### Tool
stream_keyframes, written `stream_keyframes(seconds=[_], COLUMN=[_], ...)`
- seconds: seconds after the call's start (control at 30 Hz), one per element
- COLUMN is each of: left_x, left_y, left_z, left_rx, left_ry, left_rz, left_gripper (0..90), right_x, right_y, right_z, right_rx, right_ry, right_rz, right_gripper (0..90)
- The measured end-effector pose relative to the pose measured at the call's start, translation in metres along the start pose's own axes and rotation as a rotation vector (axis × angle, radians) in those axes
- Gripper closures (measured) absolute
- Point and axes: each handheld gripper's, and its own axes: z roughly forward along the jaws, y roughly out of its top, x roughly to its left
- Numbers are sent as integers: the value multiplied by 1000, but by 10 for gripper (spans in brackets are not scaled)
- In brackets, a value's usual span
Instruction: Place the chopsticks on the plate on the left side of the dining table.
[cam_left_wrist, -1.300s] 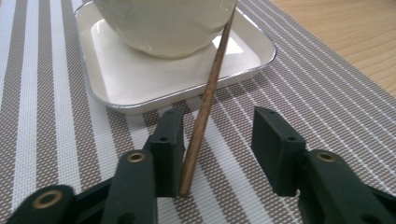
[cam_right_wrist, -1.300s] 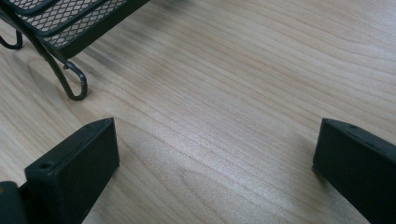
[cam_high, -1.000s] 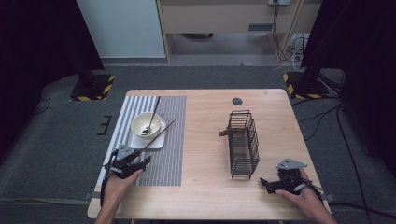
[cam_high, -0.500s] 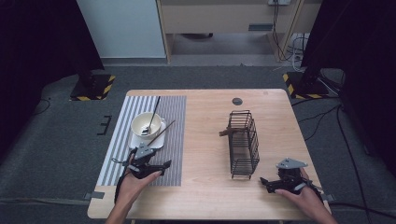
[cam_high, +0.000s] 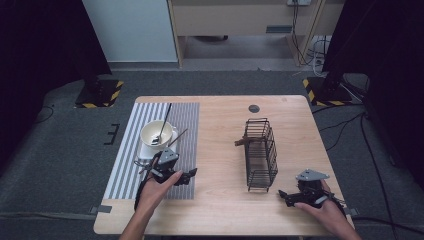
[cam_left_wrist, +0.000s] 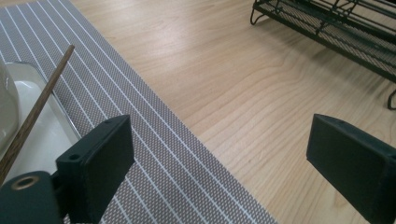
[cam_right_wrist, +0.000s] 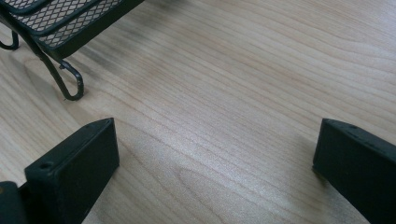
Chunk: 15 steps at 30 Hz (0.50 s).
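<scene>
now the left gripper (cam_high: 189, 175), just opened and empty, hangs over the striped placemat (cam_high: 185, 117) near the bowl (cam_high: 156, 134); the right gripper (cam_high: 283, 195) rests spread by the wire rack (cam_high: 261, 152).

Pale wood table (cam_left_wrist: 261, 93) under the left gripper (cam_left_wrist: 219, 158), smooth with a soft satin sheen and fine grain. Beside its near jaw, a woven grey placemat (cam_left_wrist: 154, 154), matt and coarse, striped white. Past that, a glossy white tray (cam_left_wrist: 37, 126) and a dull brown wooden stick (cam_left_wrist: 37, 112). Ahead of the right gripper (cam_right_wrist: 215, 163), a black wire-and-mesh metal rack (cam_right_wrist: 60, 18), matt. Both grippers' jaws look like matt black plastic.
</scene>
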Motion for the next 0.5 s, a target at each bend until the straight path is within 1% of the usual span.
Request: stream_keyframes(seconds=[0.13, 0.2, 0.27, 0.3, 0.4, 0.5], left_x=[-2, -3, -5, -7, -11, -16], left_y=[6, 10, 14, 16, 22, 29], left_z=[2, 4, 5, 7, 11, 16], left_rx=[10, -3, -13, -10, 5, 6], left_ry=[2, -5, -15, -21, -26, -38], left_rz=[5, -4, -29, -35, -24, -10], left_gripper=[79, 79, 79, 78, 76, 76], right_x=[0, -1, -1, -1, -2, -2], right_y=[0, 0, 0, 0, 0, 1], right_z=[0, 0, 0, 1, 1, 1], right_rx=[0, -1, -1, 0, 0, 0], right_ry=[2, 3, 5, 6, 8, 7], right_rz=[-1, -2, -4, -5, -3, -5], right_gripper=[2, 2, 2, 2, 2, 2])
